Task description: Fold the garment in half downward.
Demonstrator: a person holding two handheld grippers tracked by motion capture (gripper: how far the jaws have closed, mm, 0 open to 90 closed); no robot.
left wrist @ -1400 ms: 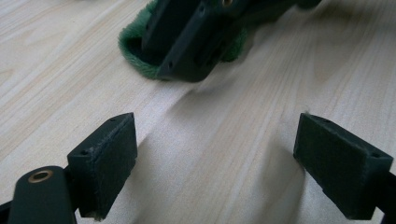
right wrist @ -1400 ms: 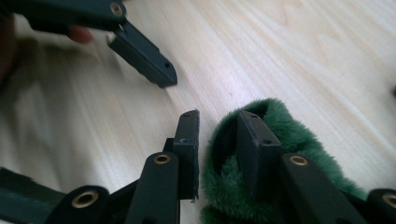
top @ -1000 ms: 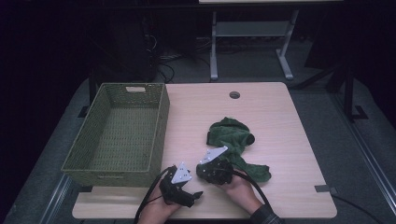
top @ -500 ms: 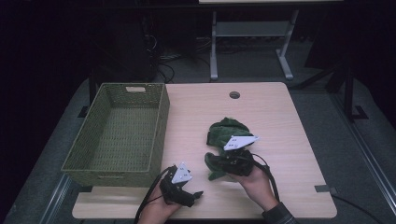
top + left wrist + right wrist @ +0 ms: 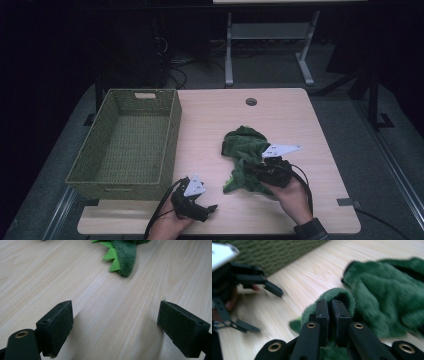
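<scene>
Right now the green plush toy point(image 5: 247, 157) lies crumpled on the wooden table point(image 5: 210, 120), well to the right of the woven basket point(image 5: 127, 140) and on the near side of the round cable hole point(image 5: 251, 102) in the tabletop. My right gripper point(image 5: 329, 312) has its jaws pinched nearly together on a fold of the plush, and in the right gripper view the green fabric bulges up around and behind the two black pads. From above, my right hand point(image 5: 295, 197) sits at the near right corner of the toy, with the gripper's grey plate lying over the plush's right edge. A floppy end of the toy with bright green felt spikes point(image 5: 111, 255) trails toward the near side of the table; in the left gripper view that spiked end rests flat on the wood, apart from my other tool. My left gripper point(image 5: 115, 325) stands with its jaws wide apart and nothing between them but bare tabletop. In the high view it rests near the front edge of the table, just beyond the basket's near right corner and to the left of the toy, its cable looping back toward me. The basket itself sits along the table's left side
</scene>
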